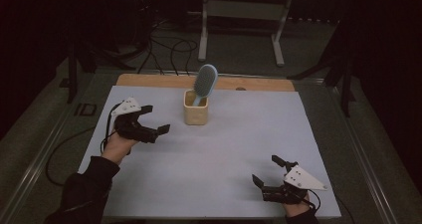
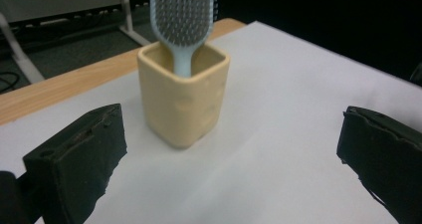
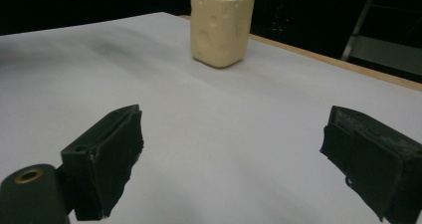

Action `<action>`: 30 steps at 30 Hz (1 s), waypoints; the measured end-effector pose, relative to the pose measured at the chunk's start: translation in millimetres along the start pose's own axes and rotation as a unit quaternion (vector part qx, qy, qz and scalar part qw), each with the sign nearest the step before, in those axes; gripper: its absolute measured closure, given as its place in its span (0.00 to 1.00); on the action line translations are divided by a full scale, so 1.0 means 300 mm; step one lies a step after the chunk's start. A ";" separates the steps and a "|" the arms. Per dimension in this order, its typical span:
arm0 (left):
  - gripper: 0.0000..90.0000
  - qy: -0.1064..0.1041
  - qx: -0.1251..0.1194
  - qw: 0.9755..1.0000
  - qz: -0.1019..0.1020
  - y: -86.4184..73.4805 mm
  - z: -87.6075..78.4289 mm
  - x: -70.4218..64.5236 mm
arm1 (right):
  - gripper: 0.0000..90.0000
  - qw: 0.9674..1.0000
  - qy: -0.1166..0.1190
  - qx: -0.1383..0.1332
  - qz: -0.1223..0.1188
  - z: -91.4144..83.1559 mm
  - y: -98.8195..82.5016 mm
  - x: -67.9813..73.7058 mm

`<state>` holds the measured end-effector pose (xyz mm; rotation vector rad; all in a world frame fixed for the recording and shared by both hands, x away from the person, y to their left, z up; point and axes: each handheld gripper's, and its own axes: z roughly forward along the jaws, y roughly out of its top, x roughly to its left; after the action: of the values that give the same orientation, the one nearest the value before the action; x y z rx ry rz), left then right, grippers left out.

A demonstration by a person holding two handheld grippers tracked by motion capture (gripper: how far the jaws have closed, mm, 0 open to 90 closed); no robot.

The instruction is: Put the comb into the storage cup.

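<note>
Brush (image 1: pixel 205 81) upright, handle down in cup (image 1: pixel 195 109), upper centre of frame, probably so the head stays reachable. Left gripper (image 1: pixel 155 119) near cup, jaws spread, aimed for approach. Right gripper (image 1: pixel 271 170) lower right on desk (image 1: pixel 214 154), jaws released, idle.

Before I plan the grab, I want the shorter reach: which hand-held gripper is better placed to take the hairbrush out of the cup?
Left. The left hand-held gripper sits open close beside the yellow cup holding the hairbrush, jaws facing it. The right hand-held gripper is open too, but near the table's front edge, much farther away.
</note>
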<state>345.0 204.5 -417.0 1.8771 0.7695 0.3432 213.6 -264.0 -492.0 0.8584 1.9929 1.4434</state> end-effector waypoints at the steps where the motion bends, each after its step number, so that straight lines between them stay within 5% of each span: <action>1: 0.00 0.000 0.000 1.000 0.000 0.000 0.000 0.000 | 0.10 1.000 0.000 0.000 0.000 0.000 0.000 0.000; 18: 0.00 0.016 -0.002 1.000 -0.009 -0.150 -0.157 -0.022 | 0.10 1.000 0.001 0.000 -0.001 0.002 0.002 0.003; 30: 0.00 0.018 0.005 1.000 -0.018 -0.253 -0.210 -0.041 | 0.10 1.000 0.003 0.002 -0.004 0.008 0.001 0.006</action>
<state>273.9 261.4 -457.1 1.8689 0.8301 0.3518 214.1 -261.1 -492.6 0.8492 2.0023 1.4385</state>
